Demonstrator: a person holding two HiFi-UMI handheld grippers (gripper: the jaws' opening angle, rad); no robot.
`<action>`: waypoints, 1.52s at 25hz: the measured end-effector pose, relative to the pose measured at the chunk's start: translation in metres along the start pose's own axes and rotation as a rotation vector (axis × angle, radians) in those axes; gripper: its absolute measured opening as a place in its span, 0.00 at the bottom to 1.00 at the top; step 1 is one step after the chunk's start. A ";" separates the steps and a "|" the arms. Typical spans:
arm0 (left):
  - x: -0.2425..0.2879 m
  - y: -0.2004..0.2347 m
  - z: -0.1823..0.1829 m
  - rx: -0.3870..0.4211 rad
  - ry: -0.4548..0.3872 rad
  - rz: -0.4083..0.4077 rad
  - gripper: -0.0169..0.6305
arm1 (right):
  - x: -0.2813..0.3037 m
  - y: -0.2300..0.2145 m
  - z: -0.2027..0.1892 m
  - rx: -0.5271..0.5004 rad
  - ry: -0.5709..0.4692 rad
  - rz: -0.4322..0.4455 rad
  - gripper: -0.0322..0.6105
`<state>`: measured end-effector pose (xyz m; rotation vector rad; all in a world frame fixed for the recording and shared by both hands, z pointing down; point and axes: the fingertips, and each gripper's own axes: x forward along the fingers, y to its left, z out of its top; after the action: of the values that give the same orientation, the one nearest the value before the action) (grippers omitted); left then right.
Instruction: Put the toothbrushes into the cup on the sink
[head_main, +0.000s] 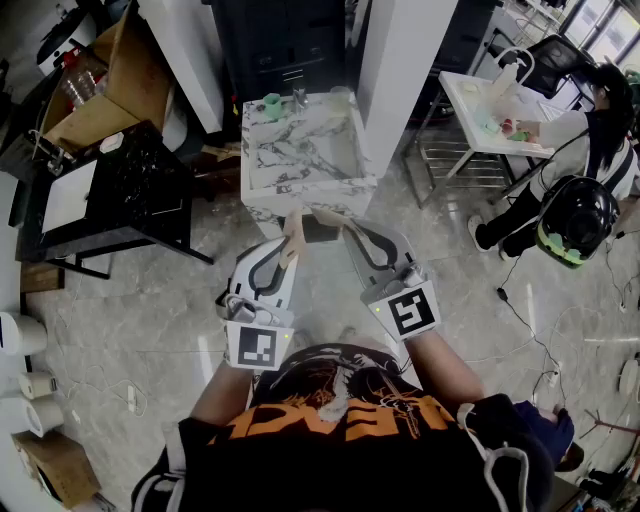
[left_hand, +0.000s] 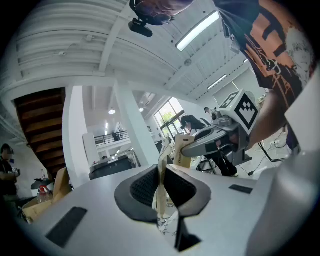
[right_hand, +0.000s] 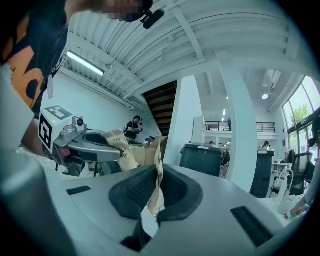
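In the head view, the left gripper (head_main: 290, 245) and the right gripper (head_main: 347, 228) are meeting in the middle of the frame. Each is pinching one end of a tan paper packet (head_main: 322, 216), which is probably holding the toothbrushes; no bare brush is showing. The marble sink (head_main: 300, 170) is standing just above them in the frame, with the green cup (head_main: 272, 103) on its upper left rim, well apart from the packet. If the two are pulling unevenly, the paper may rip suddenly and the contents could be dropping to the floor short of the sink. A black table (head_main: 130, 190) is sitting at left and a white column (head_main: 400, 70) at upper right of the sink. Another person (head_main: 580, 170) is working at far right, out of the way. Nothing is blocking the path to the cup.

In the left gripper view, the jaws are nearly closed, clamping a thin tan edge of the packet. So little paper is being gripped that it could be sliding out.

In the right gripper view, the jaws are likewise pressed together on a creased tan flap. The crease suggests the hold is already straining the paper there.
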<state>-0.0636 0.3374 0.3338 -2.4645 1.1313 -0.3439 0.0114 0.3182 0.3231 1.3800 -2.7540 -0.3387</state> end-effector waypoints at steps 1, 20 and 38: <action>0.001 0.000 0.001 0.002 -0.004 -0.003 0.11 | 0.000 -0.001 0.000 -0.008 0.001 -0.001 0.10; -0.045 0.032 -0.037 -0.052 -0.035 -0.038 0.11 | 0.032 0.049 -0.011 -0.006 0.091 -0.043 0.10; 0.065 0.079 -0.074 -0.075 -0.018 -0.071 0.11 | 0.101 -0.034 -0.060 0.062 0.080 -0.084 0.10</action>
<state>-0.1030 0.2217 0.3668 -2.5726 1.0701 -0.3045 -0.0146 0.2073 0.3688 1.4929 -2.6697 -0.1976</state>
